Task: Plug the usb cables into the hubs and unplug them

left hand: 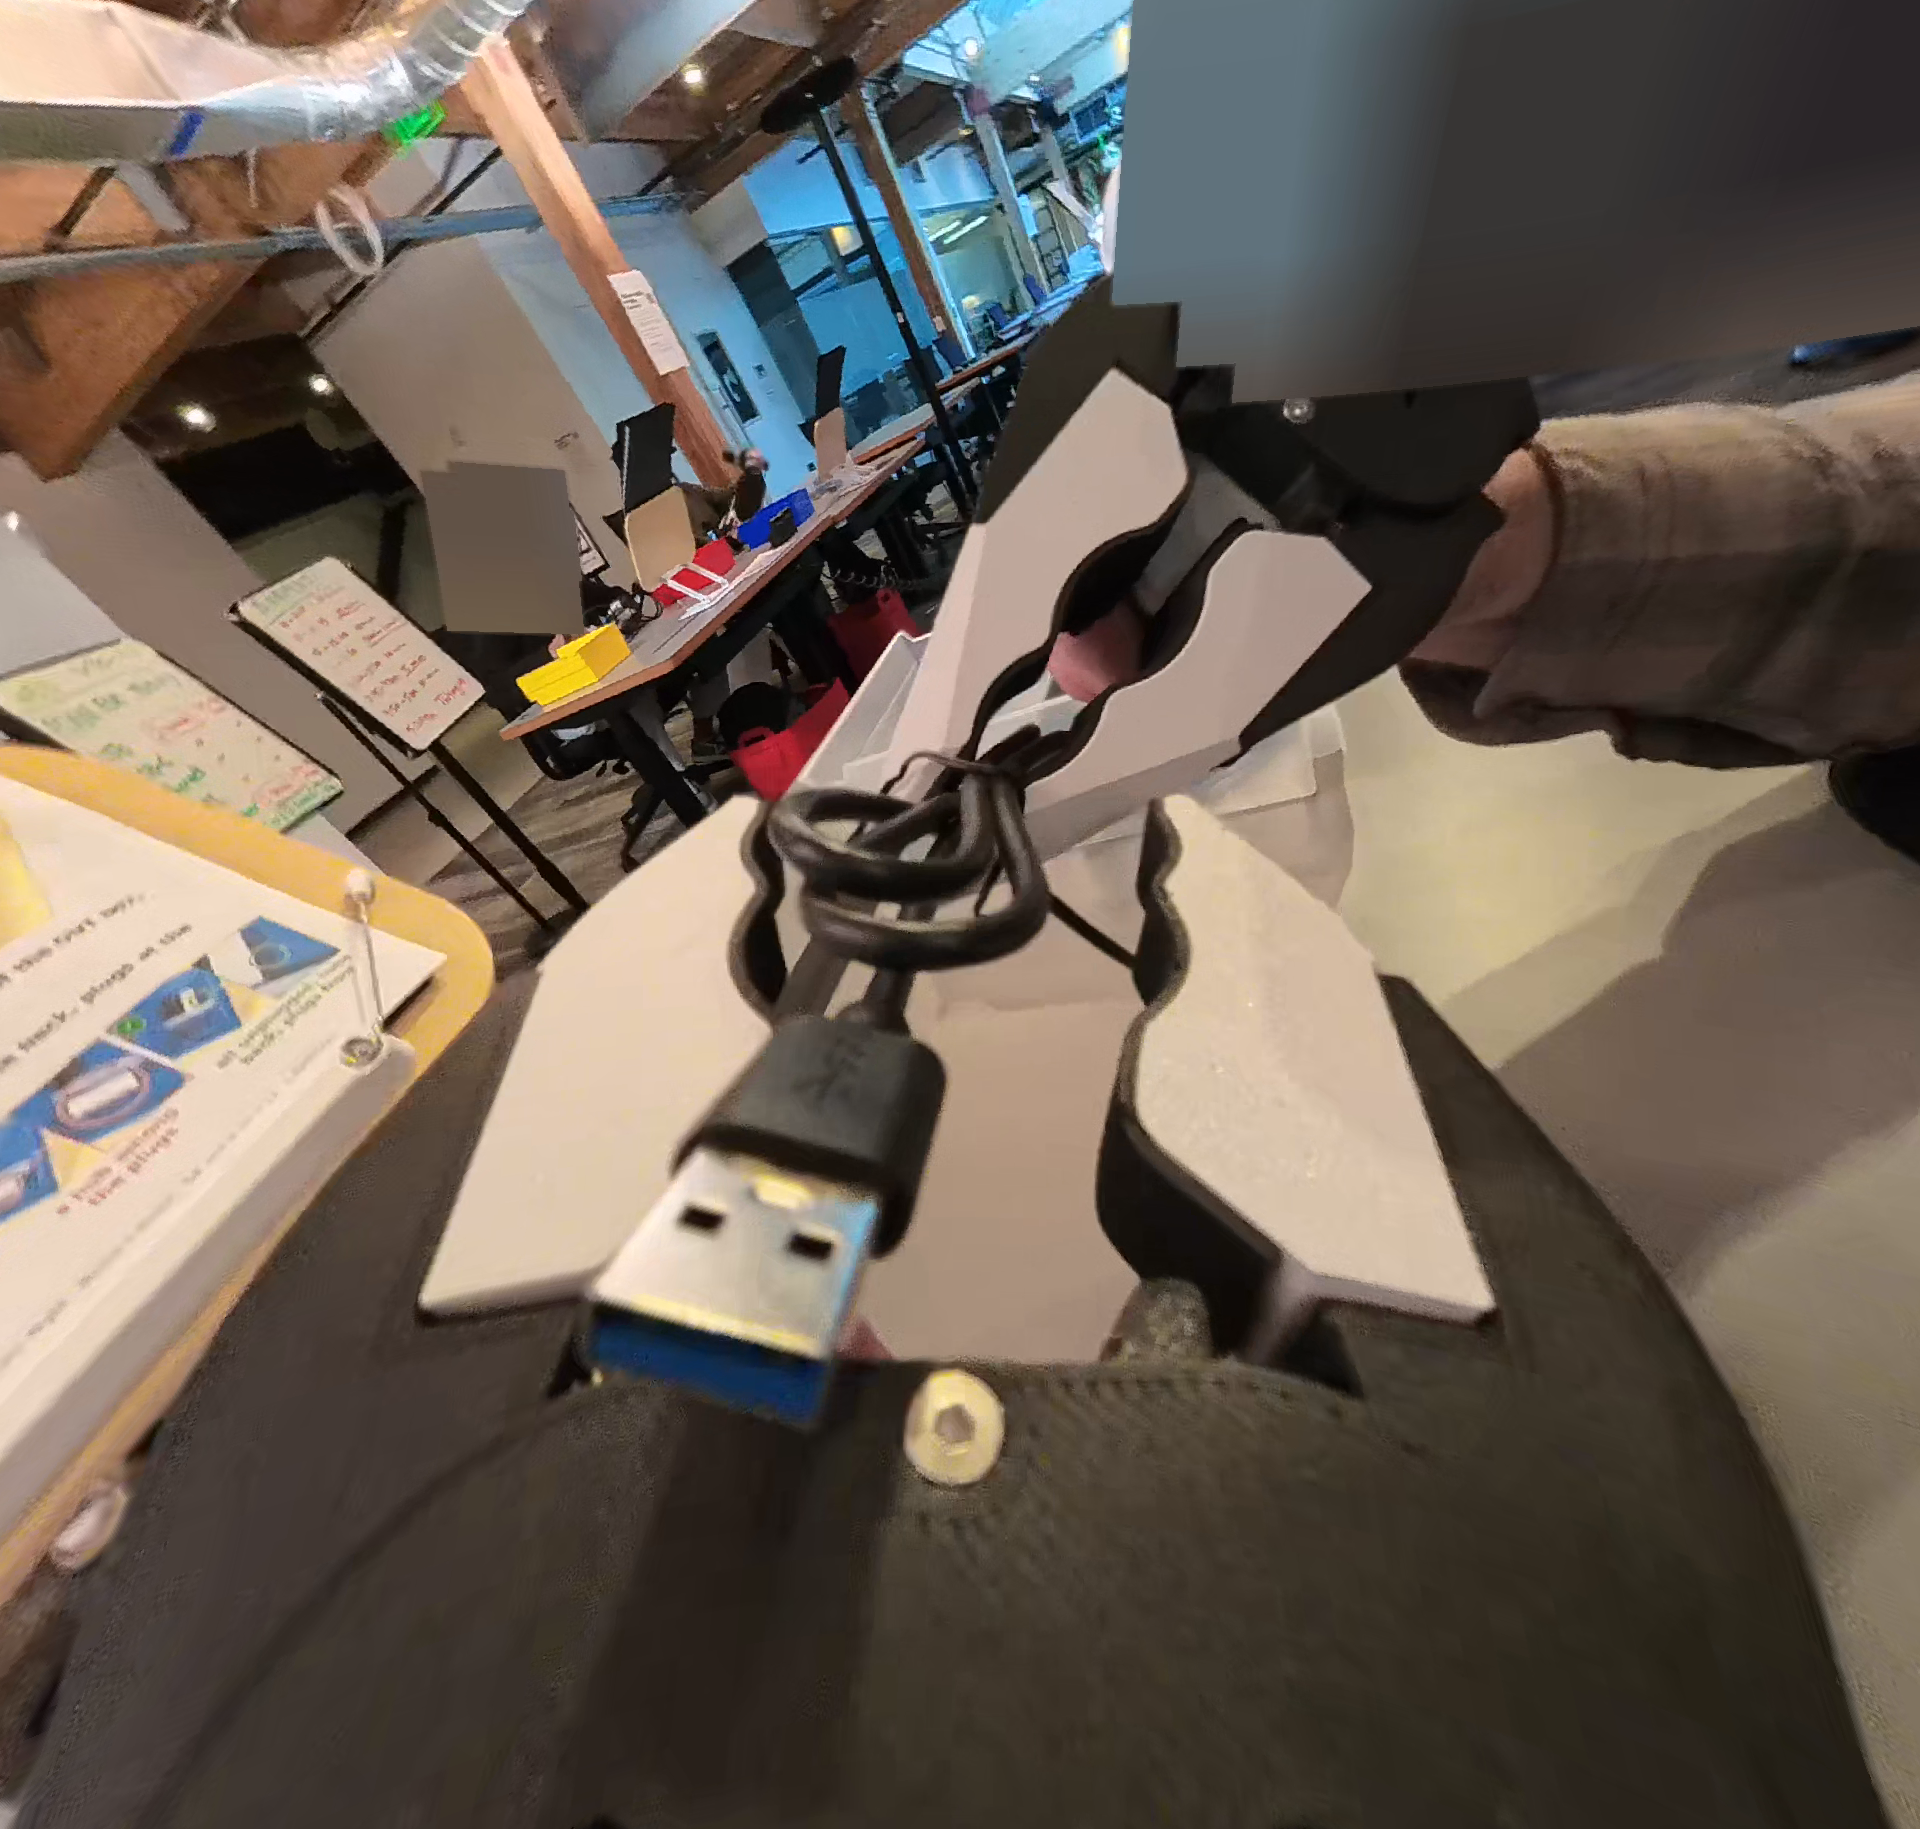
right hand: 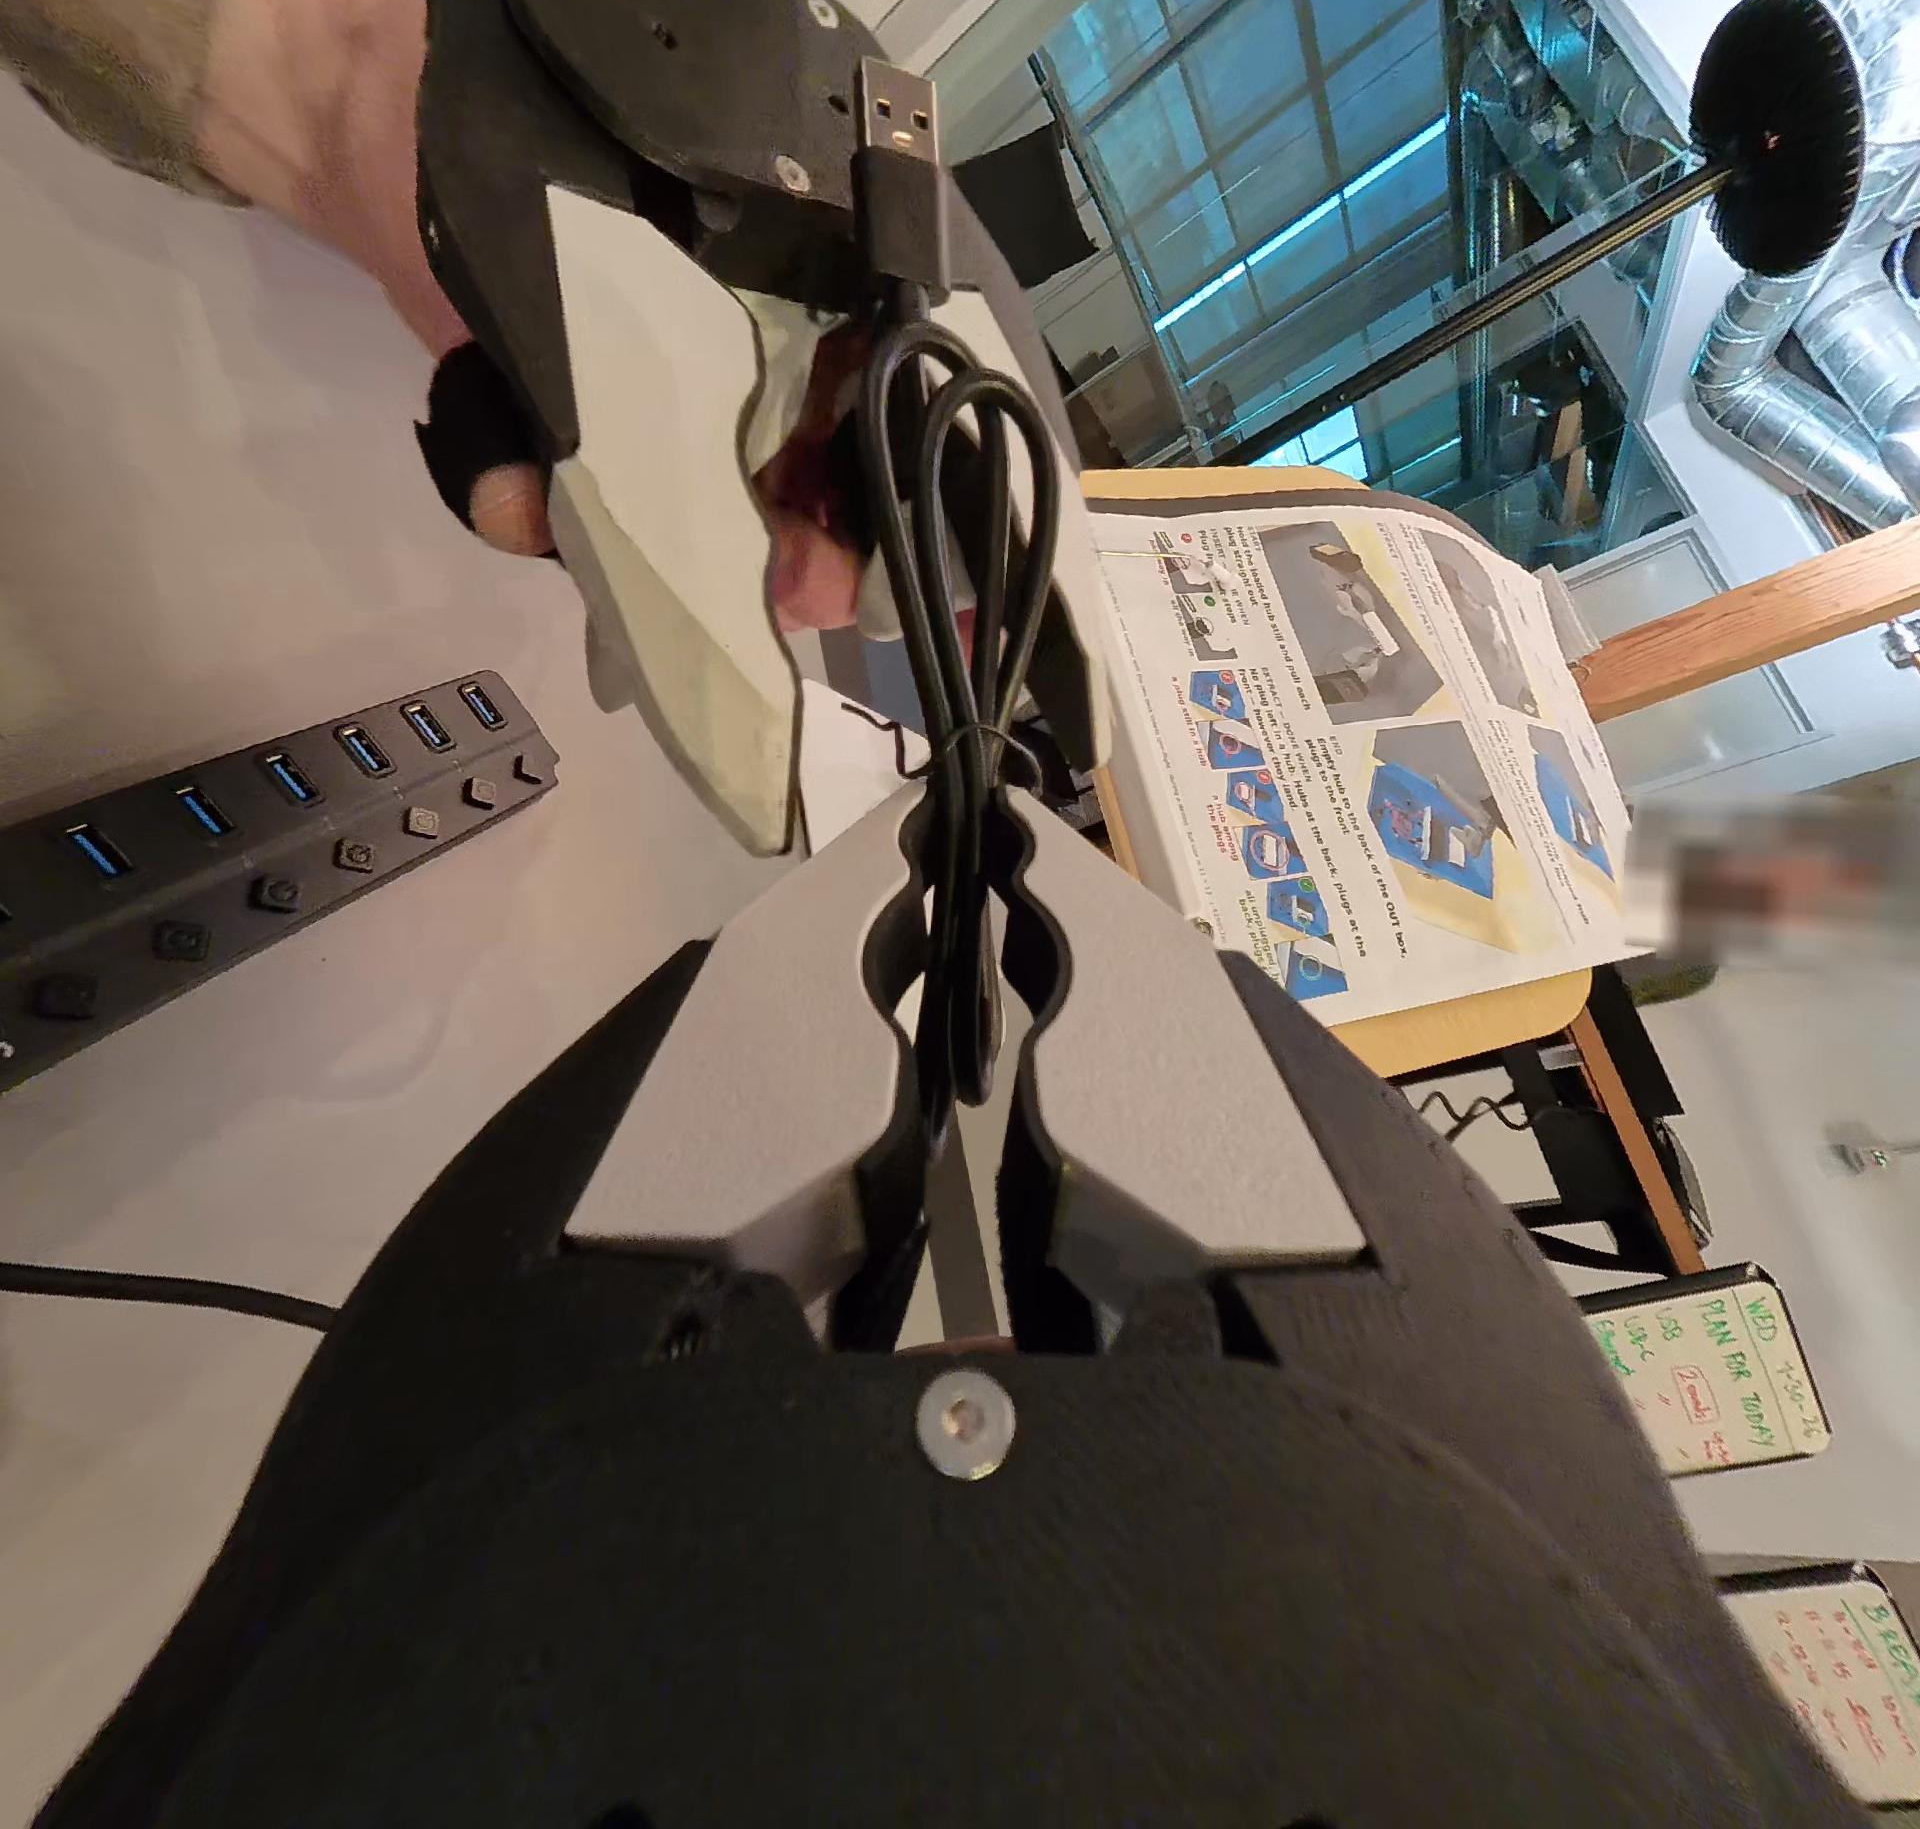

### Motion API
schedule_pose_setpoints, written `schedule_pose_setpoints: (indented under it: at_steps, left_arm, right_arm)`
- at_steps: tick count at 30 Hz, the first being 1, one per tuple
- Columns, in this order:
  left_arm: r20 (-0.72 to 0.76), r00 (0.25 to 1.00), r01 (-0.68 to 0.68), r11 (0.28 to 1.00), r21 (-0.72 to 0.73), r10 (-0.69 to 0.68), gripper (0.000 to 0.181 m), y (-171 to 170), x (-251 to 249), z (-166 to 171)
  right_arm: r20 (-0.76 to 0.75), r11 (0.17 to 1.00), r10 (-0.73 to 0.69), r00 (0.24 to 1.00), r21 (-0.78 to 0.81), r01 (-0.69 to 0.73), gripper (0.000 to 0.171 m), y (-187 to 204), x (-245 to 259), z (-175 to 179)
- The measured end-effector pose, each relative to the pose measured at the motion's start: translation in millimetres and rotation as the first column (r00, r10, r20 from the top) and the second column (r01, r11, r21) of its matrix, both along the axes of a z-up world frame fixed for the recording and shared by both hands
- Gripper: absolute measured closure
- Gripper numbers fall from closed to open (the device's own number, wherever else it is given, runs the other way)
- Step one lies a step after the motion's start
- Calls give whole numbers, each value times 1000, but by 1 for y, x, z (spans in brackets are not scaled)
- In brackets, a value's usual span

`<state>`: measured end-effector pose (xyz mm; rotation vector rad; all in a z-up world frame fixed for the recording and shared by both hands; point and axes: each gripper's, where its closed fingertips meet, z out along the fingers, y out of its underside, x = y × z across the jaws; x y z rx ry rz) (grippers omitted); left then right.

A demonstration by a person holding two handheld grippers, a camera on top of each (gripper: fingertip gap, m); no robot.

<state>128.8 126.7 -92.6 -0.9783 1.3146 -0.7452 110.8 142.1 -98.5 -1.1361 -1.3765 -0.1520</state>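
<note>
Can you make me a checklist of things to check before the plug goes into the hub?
1. Right tongs pinching the cable: ok, shut on the bundled loops.
2. Left tongs gripping the cable: not ok, fingers apart around it.
3. Plug free and unplugged: ok, metal end bare.
4. Hub ports empty: ok for those in view; its far end is cut off.
5. Plug aimed at a port: not ok, it points away from the hub.
6. Cable still tied in a bundle: not ok, little slack to reach.
</note>
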Motion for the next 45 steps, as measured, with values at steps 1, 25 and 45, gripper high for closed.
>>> schedule_pose_setpoints:
  at_steps: [1,25,45]
  left_arm:
    - [-13,1000,18,1000,25,-18,114,-1,0,1]
    - [-153,984,110,990,92,-95,146,-5,0,-11]
    - [-64,997,-29,999,17,30,164,8,3,-12]
  right_arm:
    - [4,1000,8,1000,-4,-8,167,-1,-1,-1]
    - [-9,995,76,997,-59,-76,167,-7,-3,-6]
    - [-50,997,-3,999,-78,-1,167,7,10,-3]
